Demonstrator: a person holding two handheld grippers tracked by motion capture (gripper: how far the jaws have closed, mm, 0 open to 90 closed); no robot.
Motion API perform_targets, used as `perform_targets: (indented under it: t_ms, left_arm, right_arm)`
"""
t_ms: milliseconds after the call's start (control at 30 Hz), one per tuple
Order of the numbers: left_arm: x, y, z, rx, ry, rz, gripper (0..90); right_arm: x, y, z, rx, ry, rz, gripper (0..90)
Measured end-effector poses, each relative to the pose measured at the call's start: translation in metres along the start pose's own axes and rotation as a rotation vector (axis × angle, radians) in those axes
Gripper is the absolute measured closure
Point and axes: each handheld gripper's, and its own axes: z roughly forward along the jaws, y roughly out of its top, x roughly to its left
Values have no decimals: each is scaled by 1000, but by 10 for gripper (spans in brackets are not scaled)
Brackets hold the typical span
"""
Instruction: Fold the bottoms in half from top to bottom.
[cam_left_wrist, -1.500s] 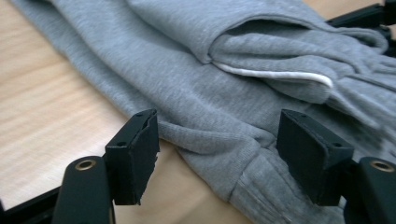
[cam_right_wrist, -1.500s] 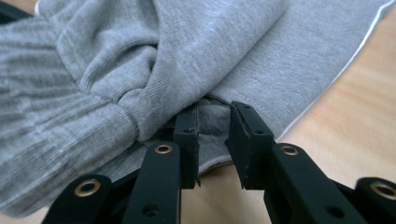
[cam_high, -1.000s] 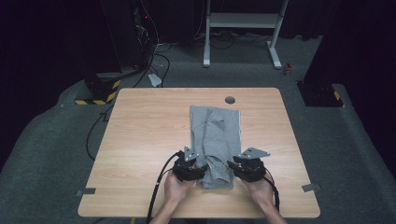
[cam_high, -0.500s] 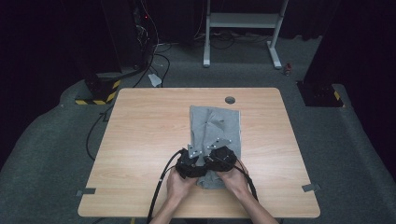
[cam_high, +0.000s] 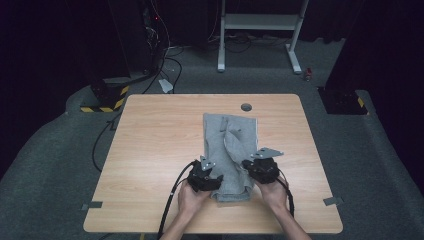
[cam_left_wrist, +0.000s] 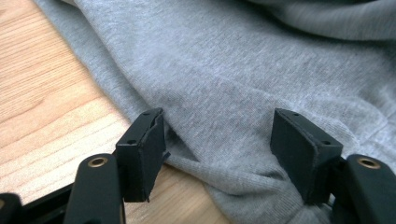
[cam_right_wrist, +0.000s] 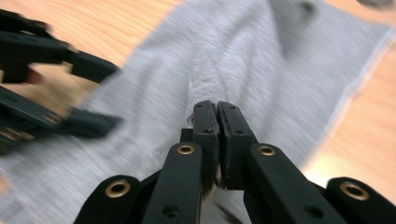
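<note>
The right claw has its two black jaws pressed together, seemingly pinching a raised ridge of the grey cloth, though motion blur makes the pinch hard to confirm. The cloth spreads across the wooden worktop. At the left edge, the other claw sits over the cloth's edge, blurred.

A light wooden table with a small round grommet hole near its far edge stands on grey carpet. Beyond it a white metal frame rises, with black cables and a yellow-and-black striped block far left.
</note>
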Motion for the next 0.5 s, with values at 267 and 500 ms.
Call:
perform_targets:
  t_ms: [267,500]
  left_arm:
    - [-2,5,-6,-23,12,11,410]
    - [2,20,-6,-50,29,15,428]
  right_arm:
    - [-27,-27,-9,20,-39,81,671]
    - [5,-1,-9,-20,-74,-41,529]
